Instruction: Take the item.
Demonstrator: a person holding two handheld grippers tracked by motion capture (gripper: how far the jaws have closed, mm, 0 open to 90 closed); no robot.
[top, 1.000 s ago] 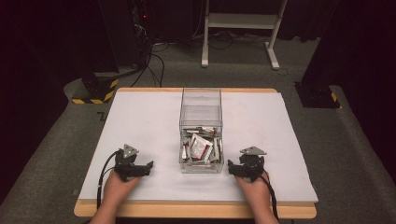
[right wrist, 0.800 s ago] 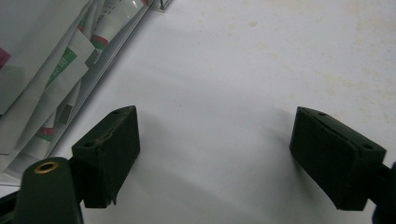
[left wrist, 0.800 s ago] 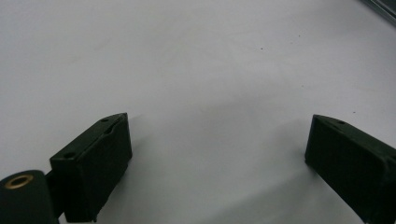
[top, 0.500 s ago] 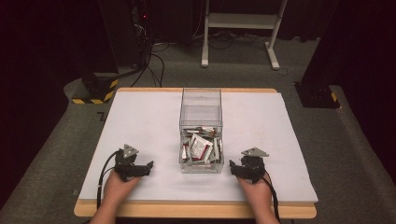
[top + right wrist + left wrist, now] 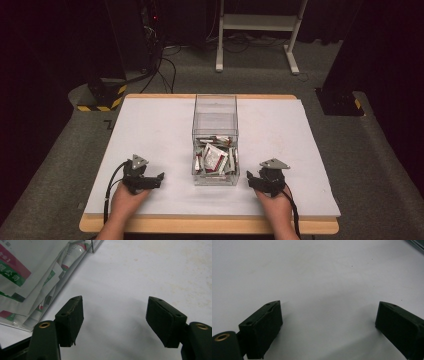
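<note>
1. Where the white table (image 5: 150,125) runs down its middle, a clear plastic box (image 5: 215,112) stands open-topped, its near half heaped with white sachets (image 5: 215,160) printed in red and green.
2. Just right of the box, the right gripper (image 5: 254,179) rests on the table, jaws wide apart, holding nothing.
3. Well left of the box, the left gripper (image 5: 155,179) lies likewise spread and empty on bare white surface.

Grey carpet (image 5: 60,165) surrounds the wooden-edged table (image 5: 210,226). At upper centre stands a white metal frame (image 5: 257,30); cables (image 5: 165,65) trail left of it, beside a yellow-and-black striped base (image 5: 102,97). Darkness fills the top.
</note>
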